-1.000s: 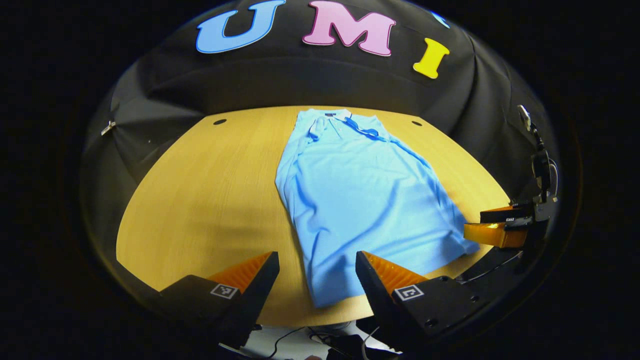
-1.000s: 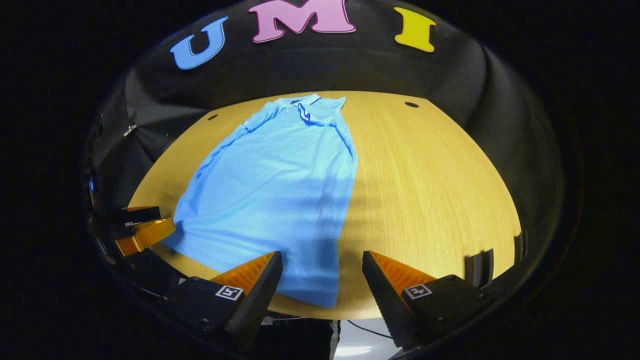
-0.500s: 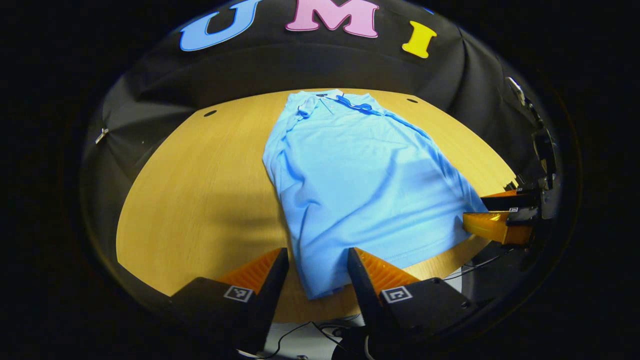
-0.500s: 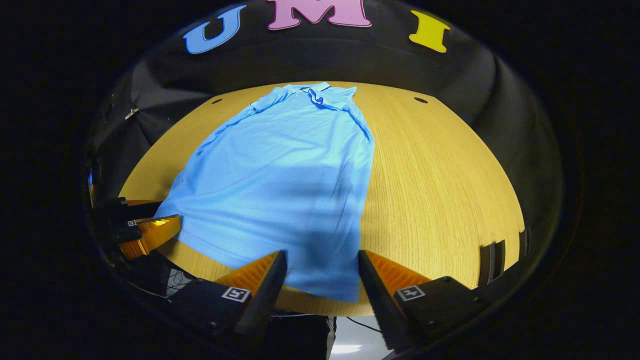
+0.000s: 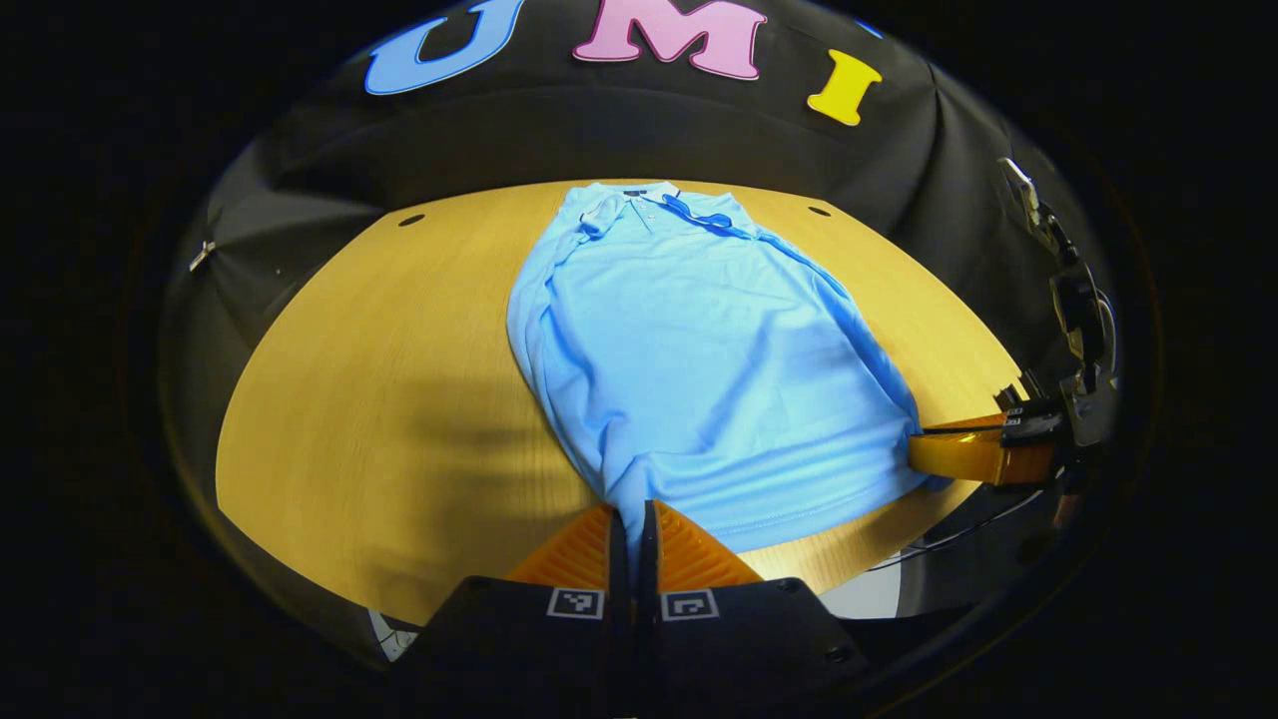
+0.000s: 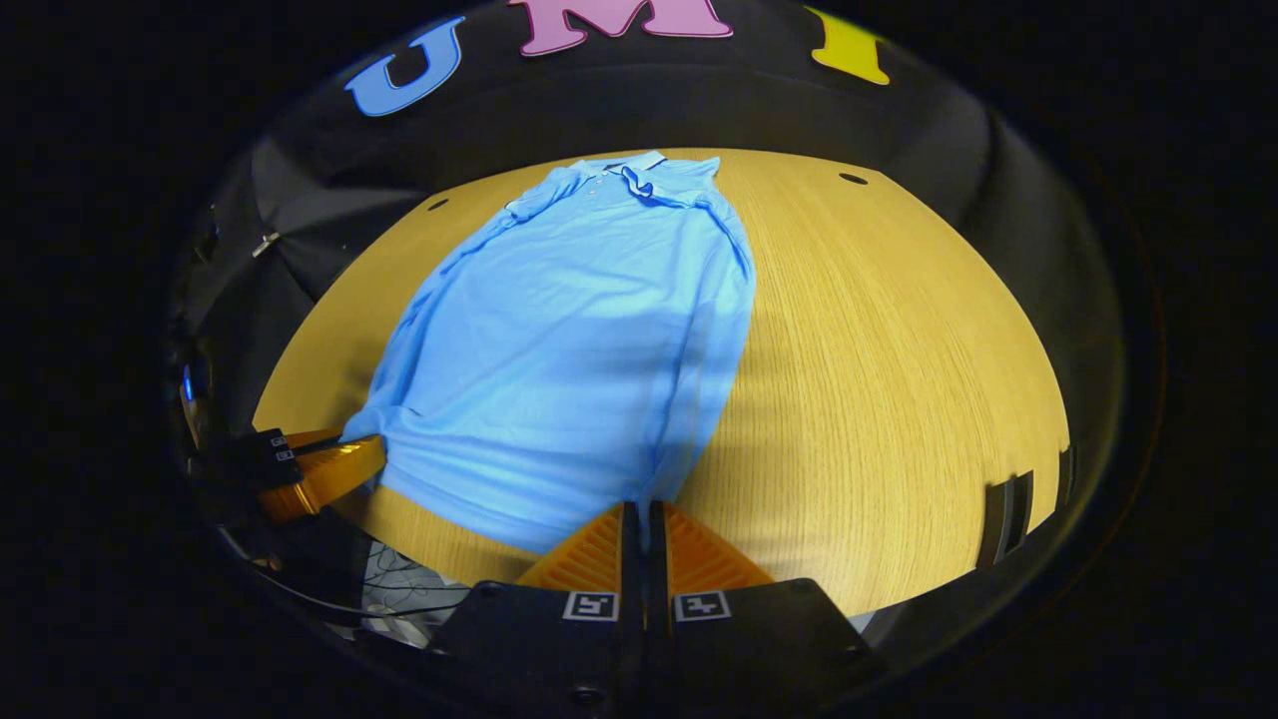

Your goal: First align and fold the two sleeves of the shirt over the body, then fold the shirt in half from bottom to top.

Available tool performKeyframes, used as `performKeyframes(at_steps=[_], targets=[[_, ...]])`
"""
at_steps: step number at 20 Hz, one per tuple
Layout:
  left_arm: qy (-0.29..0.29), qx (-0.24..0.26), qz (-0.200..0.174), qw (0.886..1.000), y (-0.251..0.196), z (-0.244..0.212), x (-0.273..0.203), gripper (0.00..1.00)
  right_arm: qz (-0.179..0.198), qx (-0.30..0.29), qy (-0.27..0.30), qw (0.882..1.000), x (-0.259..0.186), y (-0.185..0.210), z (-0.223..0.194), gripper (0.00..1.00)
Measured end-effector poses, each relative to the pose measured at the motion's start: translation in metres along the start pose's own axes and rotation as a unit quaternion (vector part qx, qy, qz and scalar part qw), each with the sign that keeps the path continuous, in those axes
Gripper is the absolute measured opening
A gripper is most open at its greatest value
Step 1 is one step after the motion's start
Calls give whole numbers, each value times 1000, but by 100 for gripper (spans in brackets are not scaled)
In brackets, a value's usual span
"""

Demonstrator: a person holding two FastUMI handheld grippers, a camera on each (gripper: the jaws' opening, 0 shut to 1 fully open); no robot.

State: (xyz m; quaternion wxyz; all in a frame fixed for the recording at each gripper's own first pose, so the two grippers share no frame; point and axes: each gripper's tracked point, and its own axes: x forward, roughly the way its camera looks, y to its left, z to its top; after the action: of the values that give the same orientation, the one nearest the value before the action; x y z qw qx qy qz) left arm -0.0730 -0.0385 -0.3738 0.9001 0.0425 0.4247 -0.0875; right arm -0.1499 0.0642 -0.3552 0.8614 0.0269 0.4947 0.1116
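— Both grippers pinched tight?
— Yes. My left gripper [image 5: 629,519] and right gripper [image 6: 644,519] each clamp a bottom corner of the blue shirt [image 5: 689,359], lying flat on the wooden table [image 5: 379,399].

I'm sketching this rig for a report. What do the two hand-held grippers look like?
Each hand-held gripper, the left and the right, has two wedge-shaped fingers with ribbed inner pads. They sit on a black body carrying two small square black-and-white markers, one per finger. Thin dark cables trail below the table edge.
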Motion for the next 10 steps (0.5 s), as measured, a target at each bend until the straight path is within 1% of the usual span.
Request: performKeyframes(at_steps=[2, 5, 8, 10], targets=[[6, 4, -2, 1000, -1, 0, -1, 6, 5, -3, 1, 1000, -1, 0, 1, 5], [6, -6, 0, 1000, -1, 6, -8, 6, 12, -26, -21, 999, -13, 7, 19, 5], [-7, -21, -2, 1000, -1, 26, -21, 6, 21, -55, -43, 997, -28, 11, 43, 5], [-15, -26, -1, 1000, 0, 45, -28, 6, 29, -57, -51, 997, -35, 13, 60, 5]])
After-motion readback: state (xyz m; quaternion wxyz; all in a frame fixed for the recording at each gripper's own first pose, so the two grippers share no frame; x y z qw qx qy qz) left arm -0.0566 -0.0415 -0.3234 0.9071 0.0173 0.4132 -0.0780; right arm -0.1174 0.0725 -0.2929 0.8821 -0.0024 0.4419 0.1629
